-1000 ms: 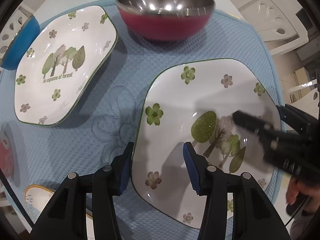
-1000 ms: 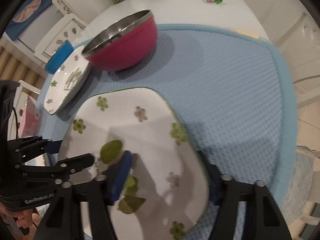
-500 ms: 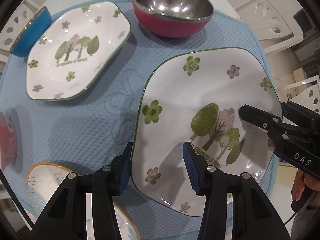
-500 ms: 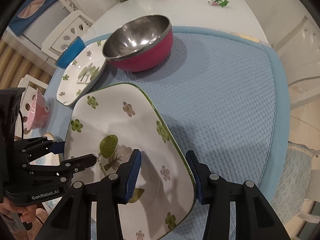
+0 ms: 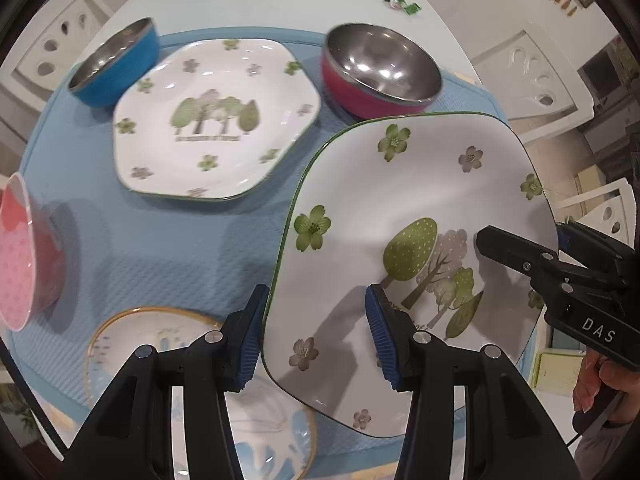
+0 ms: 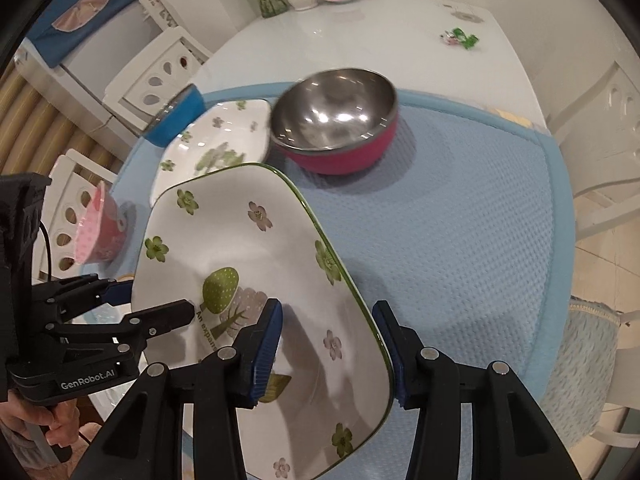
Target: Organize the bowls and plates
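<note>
As angled, both tongs (image 5: 314, 330) downward

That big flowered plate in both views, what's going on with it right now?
A person has the big flowered plate between two tools: the left hand-held gripper straddles its near-left edge and the right hand-held gripper straddles the opposite edge. The plate sits tilted above the blue mat. A matching plate, a red bowl, a blue bowl, a pink bowl and a yellow-rimmed plate lie on the mat.
</note>
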